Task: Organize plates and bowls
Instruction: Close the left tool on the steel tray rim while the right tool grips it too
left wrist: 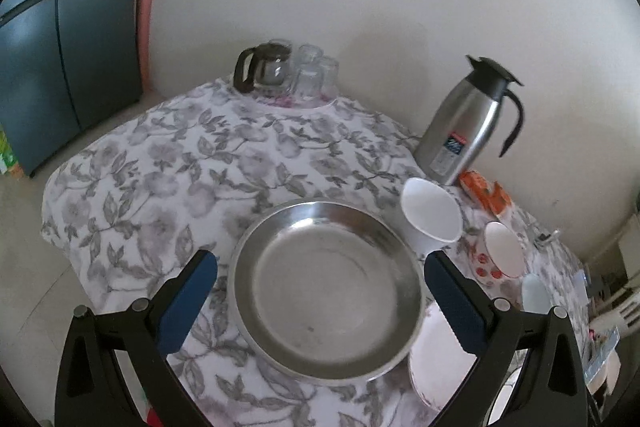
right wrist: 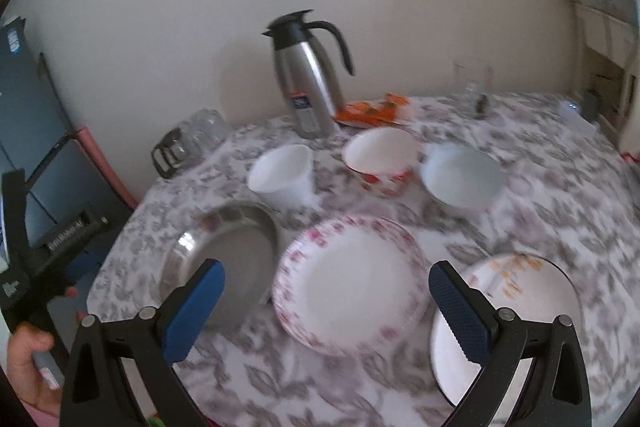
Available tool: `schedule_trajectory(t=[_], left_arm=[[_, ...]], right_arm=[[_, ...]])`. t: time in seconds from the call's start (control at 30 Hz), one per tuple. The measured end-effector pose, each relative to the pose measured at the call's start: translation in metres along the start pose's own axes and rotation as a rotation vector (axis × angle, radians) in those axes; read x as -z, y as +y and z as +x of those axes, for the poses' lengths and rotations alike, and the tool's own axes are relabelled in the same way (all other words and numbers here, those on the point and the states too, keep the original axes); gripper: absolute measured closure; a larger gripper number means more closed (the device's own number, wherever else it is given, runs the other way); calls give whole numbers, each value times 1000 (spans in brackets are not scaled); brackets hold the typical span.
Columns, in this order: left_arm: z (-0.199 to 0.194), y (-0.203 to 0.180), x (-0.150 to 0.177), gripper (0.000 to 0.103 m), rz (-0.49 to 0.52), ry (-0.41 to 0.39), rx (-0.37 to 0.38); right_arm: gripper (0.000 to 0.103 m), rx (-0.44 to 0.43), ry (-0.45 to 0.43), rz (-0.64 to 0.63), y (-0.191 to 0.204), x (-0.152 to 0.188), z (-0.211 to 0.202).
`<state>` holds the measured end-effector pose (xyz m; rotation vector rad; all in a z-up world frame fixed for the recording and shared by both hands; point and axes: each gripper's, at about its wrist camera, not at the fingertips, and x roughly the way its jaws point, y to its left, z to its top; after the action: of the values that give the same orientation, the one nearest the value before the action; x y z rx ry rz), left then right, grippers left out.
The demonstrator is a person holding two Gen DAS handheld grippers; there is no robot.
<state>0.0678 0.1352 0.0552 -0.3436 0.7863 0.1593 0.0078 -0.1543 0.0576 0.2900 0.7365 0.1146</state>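
Observation:
A steel plate (left wrist: 326, 291) lies on the floral tablecloth, and my left gripper (left wrist: 320, 267) hangs open above it, a blue finger on each side. Right of it are a white bowl (left wrist: 430, 213), a red-patterned bowl (left wrist: 500, 253) and the edge of a pink-rimmed plate (left wrist: 436, 371). In the right wrist view my right gripper (right wrist: 326, 277) is open over the pink-rimmed plate (right wrist: 350, 283). The steel plate (right wrist: 224, 263) is to its left, an orange-marked plate (right wrist: 516, 311) to its right. Behind stand a white bowl (right wrist: 282, 175), a red-patterned bowl (right wrist: 380, 157) and a pale blue bowl (right wrist: 460, 175).
A steel thermos jug (left wrist: 460, 123) and an orange packet (left wrist: 486, 193) stand at the back by the wall. A glass coffee pot (left wrist: 264, 67) with upturned glasses (left wrist: 316, 73) sits at the far corner. A hand (right wrist: 28, 367) holds the left gripper's handle at the table's left edge.

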Motion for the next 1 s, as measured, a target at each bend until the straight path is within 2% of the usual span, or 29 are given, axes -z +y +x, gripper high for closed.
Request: schedule_trajectory(t=[0.1,0.3,0.4,0.53,0.63,0.7,0.83,0.87,1.0], left_arm=[[11,6,-8,0,-45,14,-61],[21,16,-23,0,-124,-34,-98],[39,21,-23,0,-128,31,-94],[73,41,-16,0,-197,182,-78],[94,57,-6,0,-255,261,-83],[106,64,1,0,-269,292,-116],[120,70,9,4,-295,339,-110],[121,69,10,7,-294,344,-106],[133,71,15,14,-325,384,-80]], right_arm=[[0,-38,39,-12,15,-5,25],[0,-68,104,-55,36,-10,77],[0,-75,149,-74,41,-14,100],[1,-83,186,-107,47,-22,124],[9,-99,221,-101,48,-29,142],[20,-91,251,-98,48,-31,157],[31,-71,314,-96,44,-30,186],[39,-63,326,-101,44,-29,192],[43,-75,363,-115,44,-25,209]])
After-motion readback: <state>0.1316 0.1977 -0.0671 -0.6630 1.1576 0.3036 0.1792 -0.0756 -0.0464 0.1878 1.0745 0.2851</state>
